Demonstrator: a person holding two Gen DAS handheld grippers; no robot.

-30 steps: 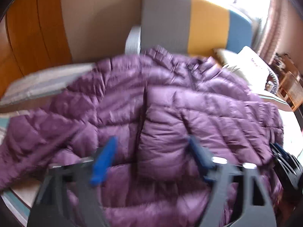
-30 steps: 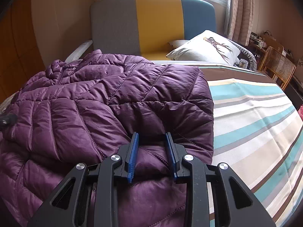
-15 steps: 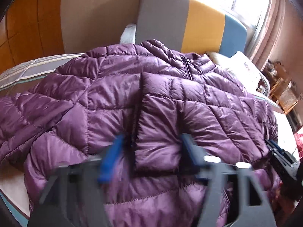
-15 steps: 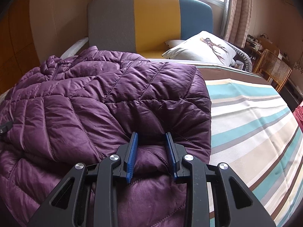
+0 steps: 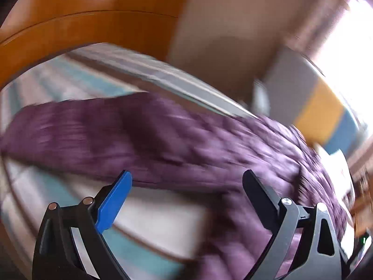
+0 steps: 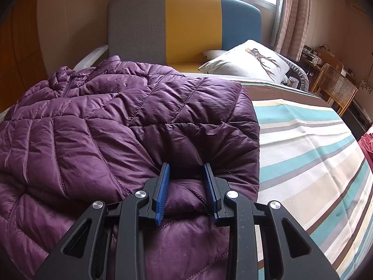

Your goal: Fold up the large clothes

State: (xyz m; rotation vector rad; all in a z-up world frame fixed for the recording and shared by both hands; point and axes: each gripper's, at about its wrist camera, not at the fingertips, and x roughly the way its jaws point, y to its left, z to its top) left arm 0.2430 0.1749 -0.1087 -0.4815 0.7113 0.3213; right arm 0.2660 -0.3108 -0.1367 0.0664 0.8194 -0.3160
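A purple quilted puffer jacket (image 6: 98, 126) lies spread on the striped bed (image 6: 310, 144), its right side folded over onto the body. My right gripper (image 6: 186, 170) is shut on a puffy fold of the jacket near its right edge. In the blurred left wrist view the jacket (image 5: 177, 144) stretches across the frame, one sleeve reaching out to the left. My left gripper (image 5: 186, 175) is open and empty, just above the jacket's near edge and the bedsheet (image 5: 151, 219).
A grey, yellow and blue headboard (image 6: 186, 25) stands at the bed's far end with a white deer pillow (image 6: 247, 60) before it. A wicker chair (image 6: 335, 88) stands at the right. Wooden wall panels (image 5: 81, 30) run along the left side.
My left gripper has swung sharply left, from over the folded jacket middle to the jacket's left sleeve side, and the view is motion-blurred. My right gripper keeps its hold and has barely moved.
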